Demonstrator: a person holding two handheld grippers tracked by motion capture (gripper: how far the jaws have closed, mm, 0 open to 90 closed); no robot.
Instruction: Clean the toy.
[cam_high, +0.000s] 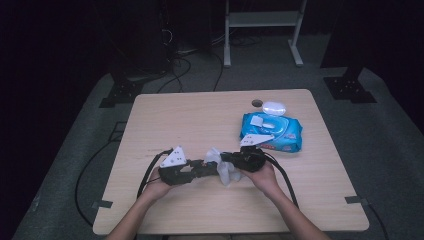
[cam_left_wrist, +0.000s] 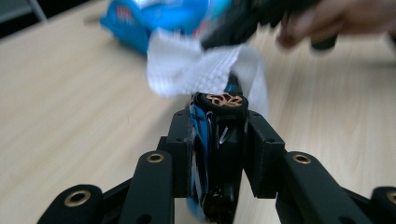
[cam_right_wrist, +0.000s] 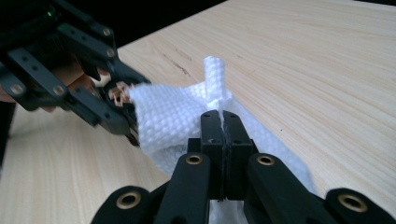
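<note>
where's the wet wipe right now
The white wipe is near the table's front edge in the high view, pinched by the right gripper, touching the dark object in the left gripper.

Legible text: none. The blue wipes pack (cam_high: 271, 132) carries a red and white printed band along its front edge, too small and soft to read in the high view and blurred in the left gripper view. The small dark-and-blue object (cam_left_wrist: 217, 154) bears a gold emblem, not lettering.
</note>
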